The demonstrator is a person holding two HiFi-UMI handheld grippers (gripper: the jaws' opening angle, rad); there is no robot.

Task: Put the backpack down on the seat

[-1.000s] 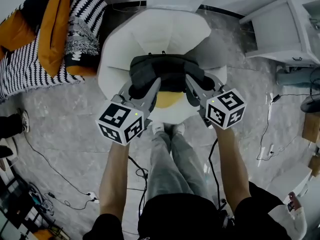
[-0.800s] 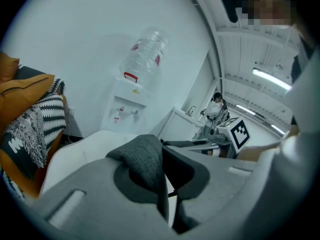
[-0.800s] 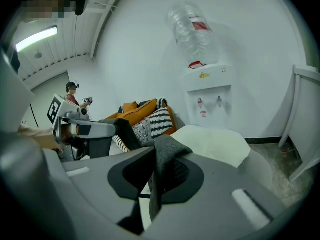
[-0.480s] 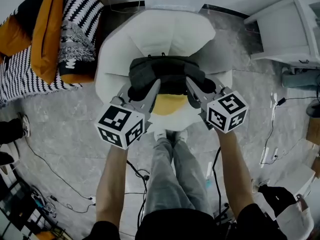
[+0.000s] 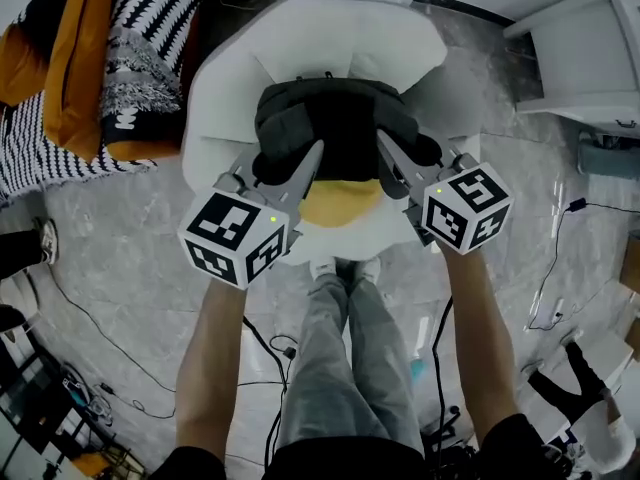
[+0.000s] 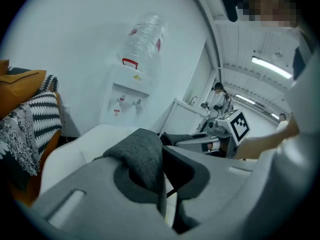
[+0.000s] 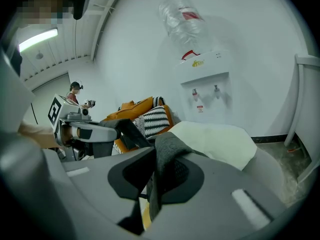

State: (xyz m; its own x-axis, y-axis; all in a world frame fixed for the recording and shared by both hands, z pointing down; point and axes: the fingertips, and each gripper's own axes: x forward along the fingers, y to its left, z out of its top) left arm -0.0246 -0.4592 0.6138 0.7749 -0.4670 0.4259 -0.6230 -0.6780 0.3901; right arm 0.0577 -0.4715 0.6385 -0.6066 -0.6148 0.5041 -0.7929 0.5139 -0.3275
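A dark grey backpack (image 5: pixel 340 118) hangs over the white armchair seat (image 5: pixel 335 53) in the head view, with a yellow part (image 5: pixel 340 200) showing at its near side. My left gripper (image 5: pixel 300 173) is shut on the backpack's left strap (image 6: pixel 142 156), which sits pinched between the jaws. My right gripper (image 5: pixel 395 173) is shut on the other strap (image 7: pixel 167 156) the same way. Both grippers hold the pack in front of the person, above the chair's front edge. Whether the pack touches the cushion is hidden.
A sofa with orange and black-and-white striped cushions (image 5: pixel 95 58) stands at the left. A water dispenser (image 6: pixel 130 91) is behind the chair against the wall. A white table (image 5: pixel 585 63) stands at the right. Cables (image 5: pixel 90 313) lie on the grey floor. The person's legs (image 5: pixel 345 348) are below.
Both grippers and the backpack have moved forward, farther over the armchair seat. The grip on both straps is unchanged.
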